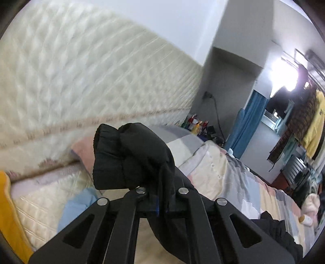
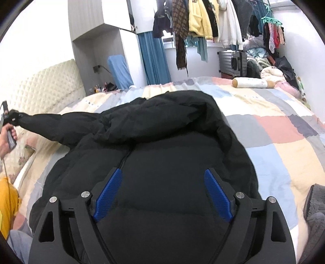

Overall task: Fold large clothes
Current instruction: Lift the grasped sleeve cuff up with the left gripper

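Observation:
A black puffer jacket lies spread on the patchwork bedcover, hood toward the far side. Its left sleeve stretches out to the left and is lifted off the bed. My left gripper is shut on that sleeve near the cuff, which bulges above the jaws. In the right wrist view the left gripper shows at the far left edge with a hand on it. My right gripper hovers open over the jacket's front by the zip, its blue pads wide apart with nothing gripped.
A cream quilted headboard stands behind the bed at the left. A bolster pillow lies at the far edge. Clothes hang on a rail beyond, with a grey suitcase below. Something grey and fleecy sits at the right edge.

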The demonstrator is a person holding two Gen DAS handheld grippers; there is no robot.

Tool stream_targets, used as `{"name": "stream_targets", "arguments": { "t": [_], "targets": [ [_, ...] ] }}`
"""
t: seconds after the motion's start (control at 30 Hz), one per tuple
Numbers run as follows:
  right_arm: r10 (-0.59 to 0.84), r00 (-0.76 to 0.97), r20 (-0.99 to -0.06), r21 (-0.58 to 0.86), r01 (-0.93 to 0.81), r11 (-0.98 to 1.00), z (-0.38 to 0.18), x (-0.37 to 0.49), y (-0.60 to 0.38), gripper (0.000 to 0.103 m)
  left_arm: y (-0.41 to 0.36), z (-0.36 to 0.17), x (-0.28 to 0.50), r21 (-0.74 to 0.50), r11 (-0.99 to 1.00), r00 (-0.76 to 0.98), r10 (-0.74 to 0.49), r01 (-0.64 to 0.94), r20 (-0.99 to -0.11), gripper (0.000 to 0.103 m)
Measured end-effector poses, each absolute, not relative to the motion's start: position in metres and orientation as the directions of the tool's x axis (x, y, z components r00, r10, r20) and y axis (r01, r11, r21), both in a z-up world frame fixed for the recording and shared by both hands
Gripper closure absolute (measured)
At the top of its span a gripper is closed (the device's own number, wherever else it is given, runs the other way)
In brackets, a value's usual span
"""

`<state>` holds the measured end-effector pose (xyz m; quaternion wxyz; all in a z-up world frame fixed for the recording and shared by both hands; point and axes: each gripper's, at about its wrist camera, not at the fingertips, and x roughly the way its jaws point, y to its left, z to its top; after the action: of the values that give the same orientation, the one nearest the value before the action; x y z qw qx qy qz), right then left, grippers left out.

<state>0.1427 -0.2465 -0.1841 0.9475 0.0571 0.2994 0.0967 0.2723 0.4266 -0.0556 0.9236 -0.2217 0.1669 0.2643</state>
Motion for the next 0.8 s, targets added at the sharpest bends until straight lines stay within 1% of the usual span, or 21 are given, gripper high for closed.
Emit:
{"name": "stream_targets", "arguments": {
  "t": [0.13, 0.2, 0.33, 0.43, 0.53, 0.63, 0.8],
  "targets": [
    [0.21, 0.825, -0.525, 0.157, -0.149, 0.976, -0.179, 0.133, -0.256, 0.009, 0.385, -0.02, 0.266, -0.243, 0.814, 0.823, 0.417, -0.527, -0.387, 0.1],
    [0.207, 0.832, -0.514, 0.155, -0.147, 0.977, -0.178, 0.13, -0.258, 0.003, 0.36, -0.001, 0.263, -0.213, 0.835, 0.834, 0.413, -0.507, -0.367, 0.1],
    [0.217, 0.842, -0.494, 0.165, -0.154, 0.974, -0.174, 0.126, -0.264, 0.002, 0.316, 0.031, 0.266, -0.186, 0.864, 0.855, 0.391, -0.469, -0.341, 0.1],
    [0.211, 0.855, -0.474, 0.155, -0.154, 0.976, -0.171, 0.122, -0.27, 0.002, 0.272, 0.052, 0.276, -0.1, 0.896, 0.866, 0.381, -0.432, -0.322, 0.1],
    [0.209, 0.861, -0.464, 0.171, -0.144, 0.975, -0.17, 0.12, -0.278, 0.002, 0.232, 0.065, 0.284, -0.053, 0.921, 0.886, 0.354, -0.385, -0.3, 0.1],
    [0.203, 0.865, -0.459, 0.189, -0.128, 0.974, -0.17, 0.123, -0.286, 0.002, 0.188, 0.074, 0.295, 0.001, 0.944, 0.907, 0.317, -0.33, -0.278, 0.1],
    [0.193, 0.869, -0.456, 0.202, -0.111, 0.973, -0.171, 0.127, -0.294, 0.002, 0.11, 0.072, 0.316, 0.075, 0.965, 0.93, 0.261, -0.25, -0.259, 0.1]
  ]
}}
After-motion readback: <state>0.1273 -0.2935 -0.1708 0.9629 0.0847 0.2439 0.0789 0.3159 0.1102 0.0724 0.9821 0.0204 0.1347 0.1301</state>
